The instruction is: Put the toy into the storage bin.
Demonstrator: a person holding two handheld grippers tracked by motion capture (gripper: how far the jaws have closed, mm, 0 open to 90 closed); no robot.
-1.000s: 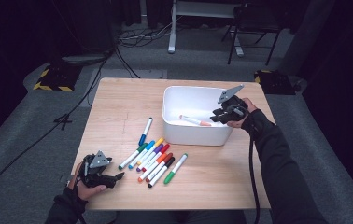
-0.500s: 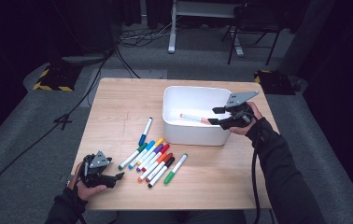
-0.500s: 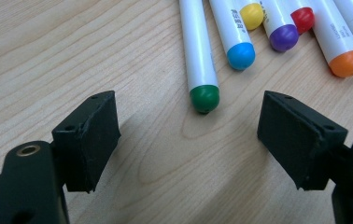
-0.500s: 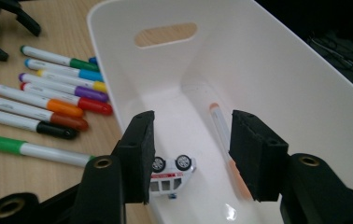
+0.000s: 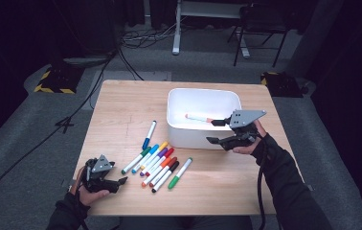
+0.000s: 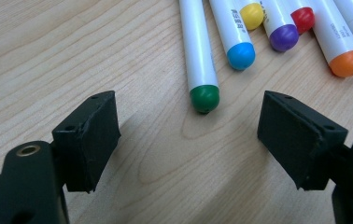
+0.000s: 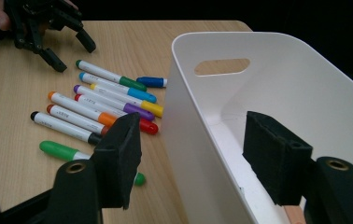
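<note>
A white bin [image 5: 175, 135] stands on the wooden table [image 5: 121, 100] with a salmon-capped marker [image 5: 198, 117] lying inside it. Several coloured markers [image 5: 157, 163] lie in a row in front of the bin, and a blue one [image 5: 149, 134] lies apart. My right gripper [image 5: 217, 132] is at the bin's near right corner. Its jaws have just been opening and now straddle the bin's wall [image 7: 198, 140] without pressing on it. My left gripper [image 5: 119, 182] rests open at the near left, just short of the green marker's end [image 6: 204, 95].
In the right gripper view the left gripper [image 7: 73, 55] shows beyond the marker row [image 7: 100, 105]. The floor around the table is dark, with cables and a chair behind. Bare wood lies left of the bin and along the near edge.
The right gripper has drawn back from over the bin toward its near right corner and its jaws have widened. The marker stays in the bin. The left hand has kept still.
</note>
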